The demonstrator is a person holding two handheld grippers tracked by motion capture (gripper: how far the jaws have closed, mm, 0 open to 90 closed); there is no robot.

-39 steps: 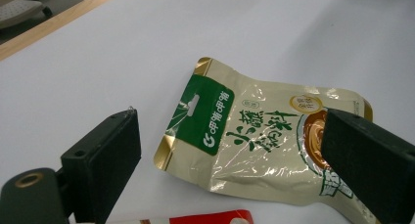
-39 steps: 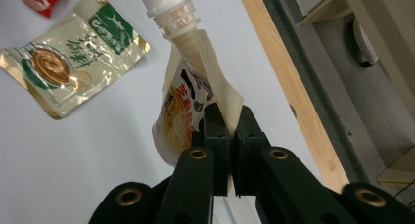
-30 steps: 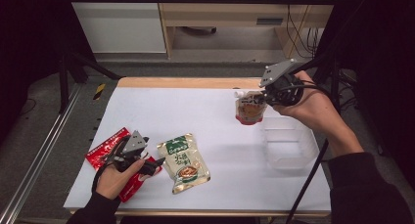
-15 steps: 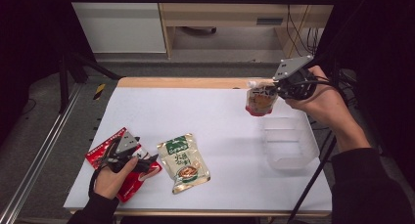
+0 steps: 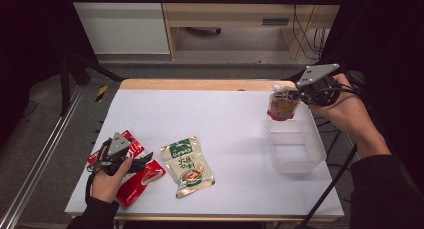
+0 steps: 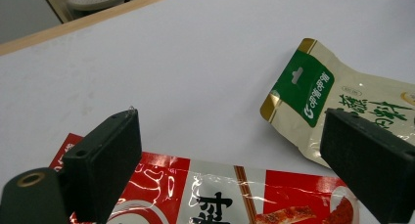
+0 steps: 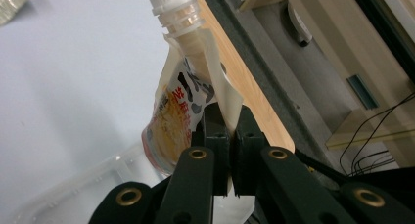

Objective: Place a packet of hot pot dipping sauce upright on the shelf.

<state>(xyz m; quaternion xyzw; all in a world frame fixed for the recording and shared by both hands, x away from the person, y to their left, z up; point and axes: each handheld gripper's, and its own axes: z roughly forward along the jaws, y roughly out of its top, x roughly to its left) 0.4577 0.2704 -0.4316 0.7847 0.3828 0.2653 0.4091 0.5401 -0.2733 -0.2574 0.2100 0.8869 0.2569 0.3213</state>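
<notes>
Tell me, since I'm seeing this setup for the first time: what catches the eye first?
The spouted pouch hanging pinched in the right gripper, above the far edge of the clear plastic tub at the table's right. Near the left, the open left gripper hovers over a red packet, beside a green-topped packet.

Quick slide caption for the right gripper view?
Right tool shut on spouted pouch's edge, above the clear container.

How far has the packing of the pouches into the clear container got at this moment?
Nothing is packed yet: the clear container holds nothing. In hand: the right gripper is shut on the spouted pouch, held in the air just beyond the container. The left gripper is open over the red packet. Left: dropping the pouch in, then presumably the red packet and the green-topped packet, both lying on the table.
</notes>
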